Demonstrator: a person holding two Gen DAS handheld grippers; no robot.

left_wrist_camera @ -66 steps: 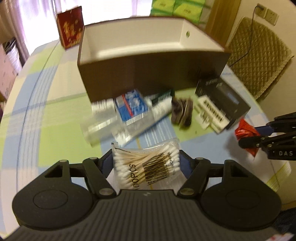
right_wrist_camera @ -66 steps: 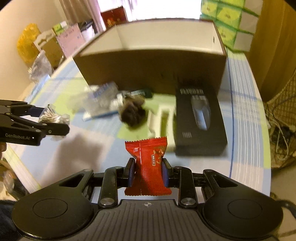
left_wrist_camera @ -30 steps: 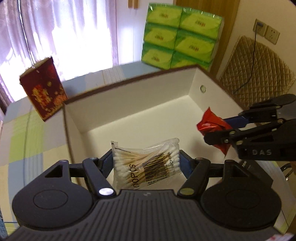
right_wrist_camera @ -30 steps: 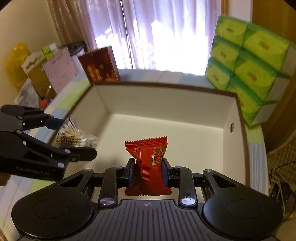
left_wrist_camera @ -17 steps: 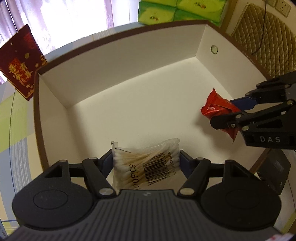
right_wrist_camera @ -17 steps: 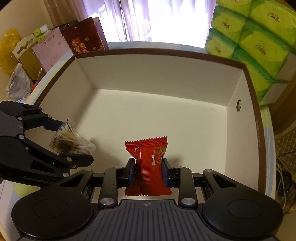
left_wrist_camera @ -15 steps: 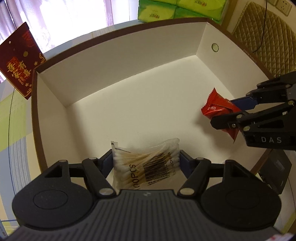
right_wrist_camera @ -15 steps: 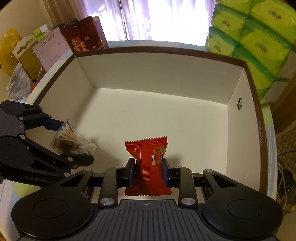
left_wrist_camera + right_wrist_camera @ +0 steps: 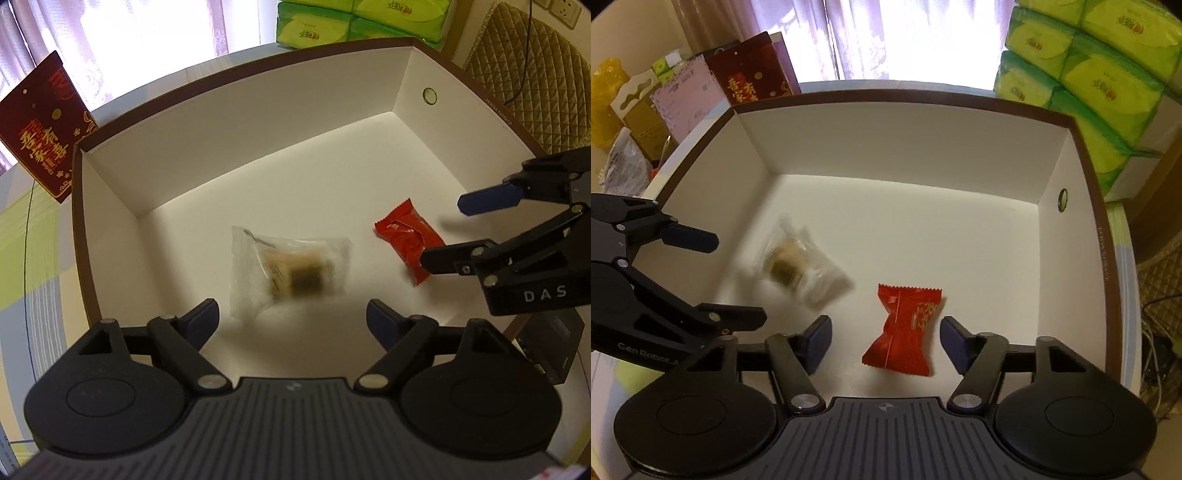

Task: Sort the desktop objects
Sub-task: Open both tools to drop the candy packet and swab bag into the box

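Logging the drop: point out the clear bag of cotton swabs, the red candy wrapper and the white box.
clear bag of cotton swabs (image 9: pixel 291 273), left wrist view, middle.
red candy wrapper (image 9: pixel 905 326), right wrist view, centre.
white box (image 9: pixel 905 144), right wrist view, far wall.

Left gripper (image 9: pixel 291 317) jaws spread, let go of swab packet (image 9: pixel 290 271). Right gripper (image 9: pixel 884 341) jaws spread, let go of red candy (image 9: pixel 905 328). Both dropped into box (image 9: pixel 229 133).

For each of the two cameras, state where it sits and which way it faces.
Left wrist: on the left gripper, looking down into the box; its open fingers and the right gripper show.
Right wrist: on the right gripper, looking down into the same box; its open fingers and the left gripper show.
Shared: the red candy packet and blurred cotton swab bag.
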